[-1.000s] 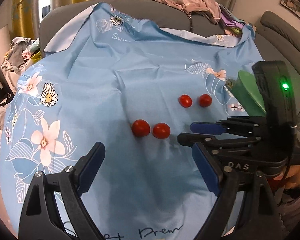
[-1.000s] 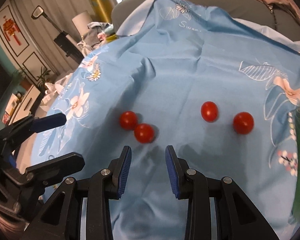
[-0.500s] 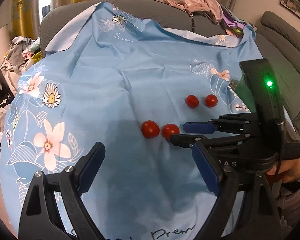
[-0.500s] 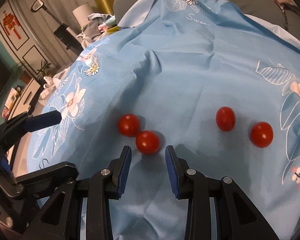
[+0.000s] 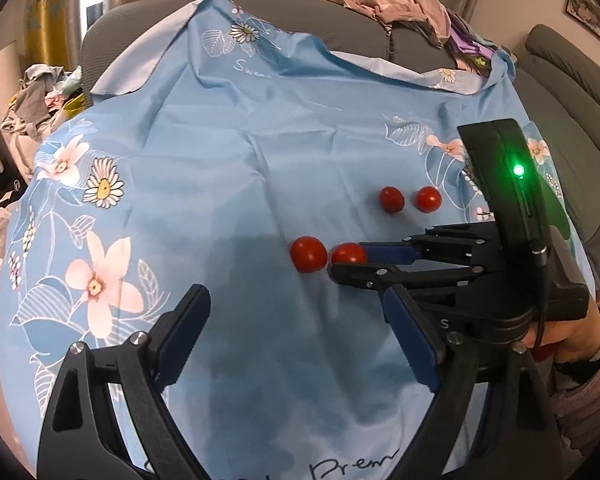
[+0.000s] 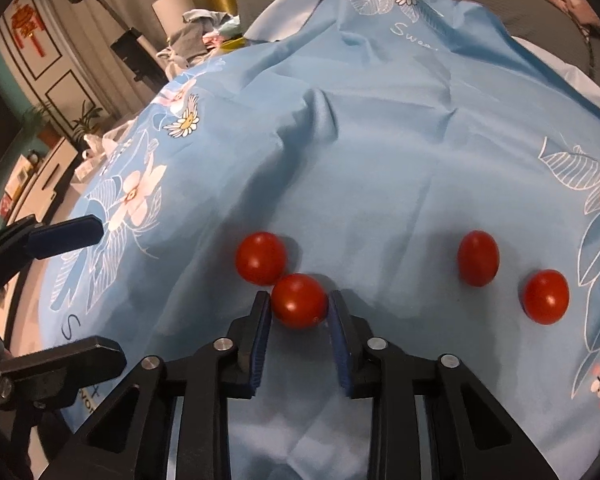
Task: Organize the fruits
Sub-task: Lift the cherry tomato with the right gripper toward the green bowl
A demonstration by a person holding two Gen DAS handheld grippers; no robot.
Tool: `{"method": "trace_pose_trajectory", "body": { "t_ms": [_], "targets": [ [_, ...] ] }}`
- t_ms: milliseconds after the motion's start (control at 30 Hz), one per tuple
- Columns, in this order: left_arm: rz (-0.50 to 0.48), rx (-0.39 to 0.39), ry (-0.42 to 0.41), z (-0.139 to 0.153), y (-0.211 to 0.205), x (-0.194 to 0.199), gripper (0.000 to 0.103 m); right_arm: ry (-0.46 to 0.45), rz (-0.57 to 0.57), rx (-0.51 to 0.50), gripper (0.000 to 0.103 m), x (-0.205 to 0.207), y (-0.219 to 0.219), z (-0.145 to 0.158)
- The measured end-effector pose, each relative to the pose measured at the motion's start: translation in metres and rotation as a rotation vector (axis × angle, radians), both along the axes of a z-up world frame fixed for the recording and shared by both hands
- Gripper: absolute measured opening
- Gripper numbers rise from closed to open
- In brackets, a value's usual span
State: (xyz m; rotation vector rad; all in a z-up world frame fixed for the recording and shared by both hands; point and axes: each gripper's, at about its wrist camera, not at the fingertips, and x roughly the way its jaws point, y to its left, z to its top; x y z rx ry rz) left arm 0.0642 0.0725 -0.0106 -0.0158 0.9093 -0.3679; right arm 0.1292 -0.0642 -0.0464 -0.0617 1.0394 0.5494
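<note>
Several red cherry tomatoes lie on a blue flowered cloth (image 6: 380, 120). My right gripper (image 6: 299, 300) is open with its fingers on either side of the near tomato (image 6: 299, 300), which touches a second tomato (image 6: 261, 257). Two more tomatoes (image 6: 478, 257) (image 6: 546, 296) lie to the right. In the left wrist view the right gripper (image 5: 350, 258) reaches the same tomato (image 5: 346, 253), beside its neighbour (image 5: 308, 254). My left gripper (image 5: 296, 340) is open and empty, held above the cloth short of the tomatoes.
A green plate (image 5: 556, 208) sits at the cloth's right edge, mostly hidden by the right gripper's body. Grey sofa cushions (image 5: 572, 80) and piled clothes (image 5: 404, 4) lie behind. Clutter and furniture stand at the left (image 6: 140, 52).
My right gripper has moved forward and down, so the near tomato now sits between its fingers. The left gripper has shifted slightly and stays open.
</note>
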Motion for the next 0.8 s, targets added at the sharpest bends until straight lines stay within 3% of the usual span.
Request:
{"method": "trace_pose_trajectory", "body": {
  "t_ms": [367,800],
  "targets": [
    [-0.156,0.082,0.023,-0.007,-0.037,0.037,0.059,-0.017,-0.116,0.083,0.03,-0.019,-0.061,0.011],
    [-0.277,0.387,0.101,-0.04,-0.075,0.066,0.044,-0.034,-0.12,0.175,0.03,-0.026,-0.077,0.014]
  ]
}}
